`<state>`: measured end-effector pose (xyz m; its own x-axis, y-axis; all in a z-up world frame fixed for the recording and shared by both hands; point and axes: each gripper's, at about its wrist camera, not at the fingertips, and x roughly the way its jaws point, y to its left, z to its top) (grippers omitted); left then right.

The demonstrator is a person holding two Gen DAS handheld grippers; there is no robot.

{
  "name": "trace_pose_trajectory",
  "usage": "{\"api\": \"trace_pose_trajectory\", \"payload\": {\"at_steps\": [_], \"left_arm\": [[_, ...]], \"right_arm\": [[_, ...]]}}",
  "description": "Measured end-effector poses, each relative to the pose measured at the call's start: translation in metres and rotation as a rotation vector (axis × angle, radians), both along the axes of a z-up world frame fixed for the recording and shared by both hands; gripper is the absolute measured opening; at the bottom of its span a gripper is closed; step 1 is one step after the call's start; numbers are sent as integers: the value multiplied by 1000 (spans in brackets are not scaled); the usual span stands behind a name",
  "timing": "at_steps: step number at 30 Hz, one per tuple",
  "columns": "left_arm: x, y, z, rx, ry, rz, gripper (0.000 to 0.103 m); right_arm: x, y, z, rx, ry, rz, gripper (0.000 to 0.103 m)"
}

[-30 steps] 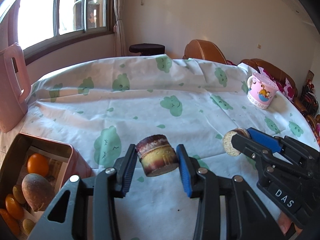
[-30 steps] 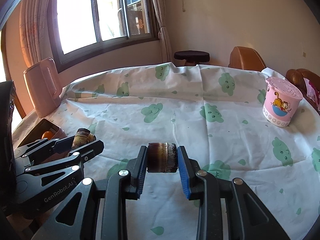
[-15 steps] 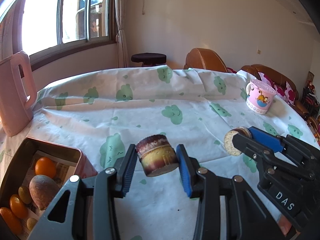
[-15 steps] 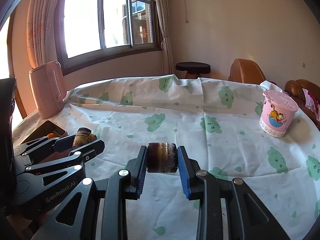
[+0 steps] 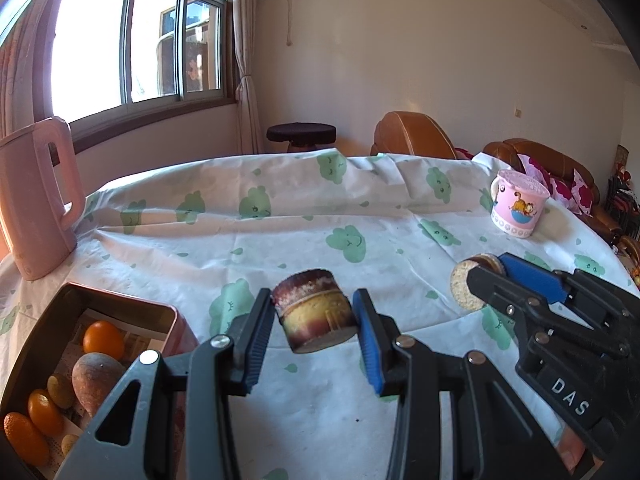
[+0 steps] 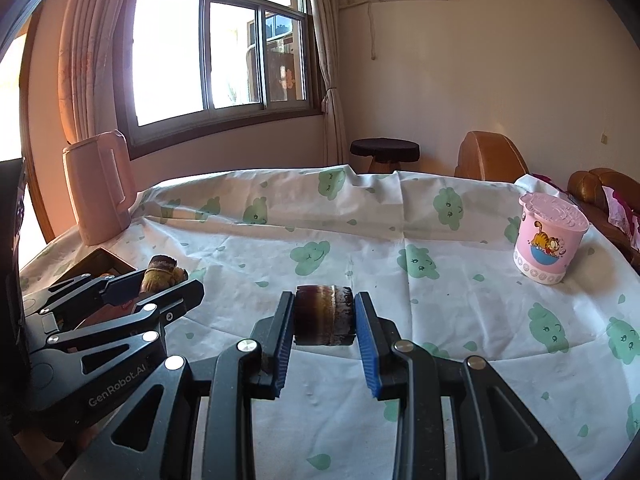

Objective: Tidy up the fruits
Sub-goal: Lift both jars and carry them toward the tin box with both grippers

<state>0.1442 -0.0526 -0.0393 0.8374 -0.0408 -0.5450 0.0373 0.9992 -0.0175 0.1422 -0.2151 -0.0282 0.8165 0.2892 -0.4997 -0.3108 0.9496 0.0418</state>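
Note:
My left gripper [image 5: 314,312] is shut on a short sugarcane piece [image 5: 316,320], brown on top and yellow below, held above the tablecloth. In the same view my right gripper [image 5: 480,280] reaches in from the right, shut on a second sugarcane piece [image 5: 462,290] with a pale cut end. The right wrist view shows that dark piece [image 6: 324,316] pressed between the right gripper's [image 6: 324,322] blue pads, and the left gripper [image 6: 160,284] at the left with its piece [image 6: 160,272]. A metal tin [image 5: 168,314] at lower left holds an orange [image 5: 103,339], small orange fruits and a brown fruit [image 5: 96,376].
A pink jug [image 5: 36,200] stands at the table's left edge behind the tin. A pink cartoon cup [image 5: 518,210] stands at the far right. The white cloth [image 5: 320,208] with green prints covers the round table. A dark stool [image 5: 301,134] and brown chairs stand beyond it.
Both views have tipped upward, so more wall and window shows and the table sits lower. Each gripper keeps its sugarcane piece; neither hand has shifted much.

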Motion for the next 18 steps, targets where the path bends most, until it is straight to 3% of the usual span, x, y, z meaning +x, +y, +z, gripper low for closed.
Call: {"api": "trace_pose_trajectory", "payload": {"at_steps": [18], "left_arm": [[-9,-1,4,6,-50,8,42]], "right_arm": [[-8,-2,4,8,-45,-8,32]]}}
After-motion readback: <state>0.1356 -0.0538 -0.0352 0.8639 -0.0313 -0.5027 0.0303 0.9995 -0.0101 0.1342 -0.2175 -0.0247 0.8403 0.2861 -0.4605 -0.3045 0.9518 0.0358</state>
